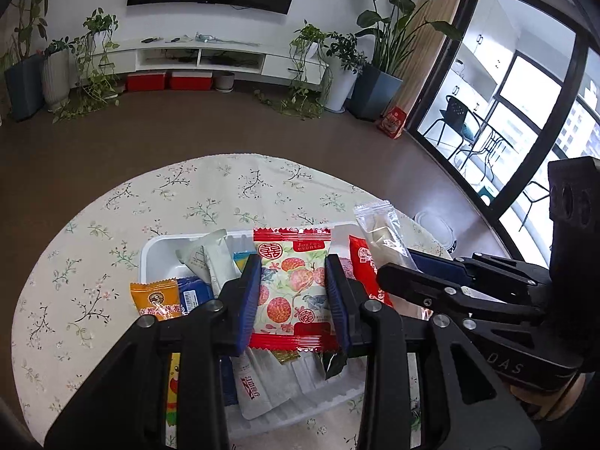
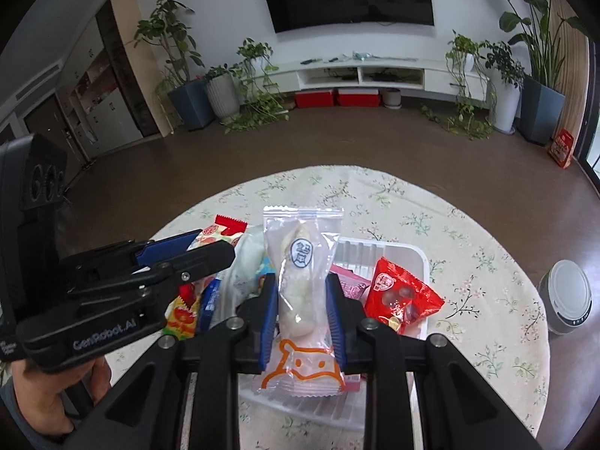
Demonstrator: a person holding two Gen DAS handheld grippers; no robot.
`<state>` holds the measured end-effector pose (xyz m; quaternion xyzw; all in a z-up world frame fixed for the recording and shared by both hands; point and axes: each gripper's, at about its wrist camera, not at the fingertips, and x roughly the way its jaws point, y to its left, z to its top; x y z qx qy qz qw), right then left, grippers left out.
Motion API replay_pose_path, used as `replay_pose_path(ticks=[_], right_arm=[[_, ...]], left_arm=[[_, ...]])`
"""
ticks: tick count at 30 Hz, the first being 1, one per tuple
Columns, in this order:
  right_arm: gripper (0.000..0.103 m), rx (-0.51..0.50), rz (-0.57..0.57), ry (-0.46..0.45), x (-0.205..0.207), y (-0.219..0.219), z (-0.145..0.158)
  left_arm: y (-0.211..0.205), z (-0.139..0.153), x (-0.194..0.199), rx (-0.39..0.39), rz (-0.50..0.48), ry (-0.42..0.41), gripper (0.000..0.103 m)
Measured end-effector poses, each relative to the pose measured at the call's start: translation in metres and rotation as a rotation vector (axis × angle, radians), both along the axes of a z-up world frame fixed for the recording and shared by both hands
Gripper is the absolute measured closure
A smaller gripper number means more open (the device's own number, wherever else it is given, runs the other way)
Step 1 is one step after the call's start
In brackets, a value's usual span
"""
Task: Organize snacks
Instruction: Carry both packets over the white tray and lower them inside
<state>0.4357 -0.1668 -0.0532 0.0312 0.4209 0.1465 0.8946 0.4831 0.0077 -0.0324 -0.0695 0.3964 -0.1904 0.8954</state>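
Observation:
My left gripper (image 1: 293, 268) is shut on a red-edged floral snack packet (image 1: 292, 285) and holds it above the white tray (image 1: 157, 247). My right gripper (image 2: 302, 288) is shut on a clear packet with a white pastry (image 2: 302, 281), also above the tray (image 2: 416, 255). The clear packet also shows in the left wrist view (image 1: 382, 232), with the right gripper (image 1: 416, 266) beside mine. The tray holds several packets: an orange one (image 1: 157, 296), a pale green one (image 1: 204, 258), a red one (image 2: 399, 294) and a pink one (image 2: 352, 285).
The tray sits on a round table with a floral cloth (image 1: 93, 232). A white lidded jar (image 2: 568, 296) stands at the table's right edge. Beyond are brown floor, potted plants, a TV unit and a glass door.

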Motion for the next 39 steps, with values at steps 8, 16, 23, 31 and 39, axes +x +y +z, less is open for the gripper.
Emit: replay_pose_path(ticks=[8,16,23,31,39], right_arm=[[0.076,0.026,-0.051,0.077,0.018,-0.003,-0.032],[0.075,0.014,-0.071,0.096,0.025,0.001,-0.046],[0.075,-0.014,-0.074,0.122,0.027,0.000,-0.060],[0.074,-0.033,-0.066,0.123,0.027,0.002,-0.067],[0.069,-0.053,-0.075,0.115,0.025,0.003,-0.064]], left_arm=[[0.004,-0.043,0.017,-0.001,0.019,0.039,0.071],[0.000,-0.072,0.028,0.009,0.009,0.065,0.071],[0.000,-0.090,0.033,0.014,0.018,0.076,0.070],[0.003,-0.097,0.036,0.009,0.024,0.077,0.069],[0.013,-0.096,0.032,-0.021,0.040,0.062,0.054]])
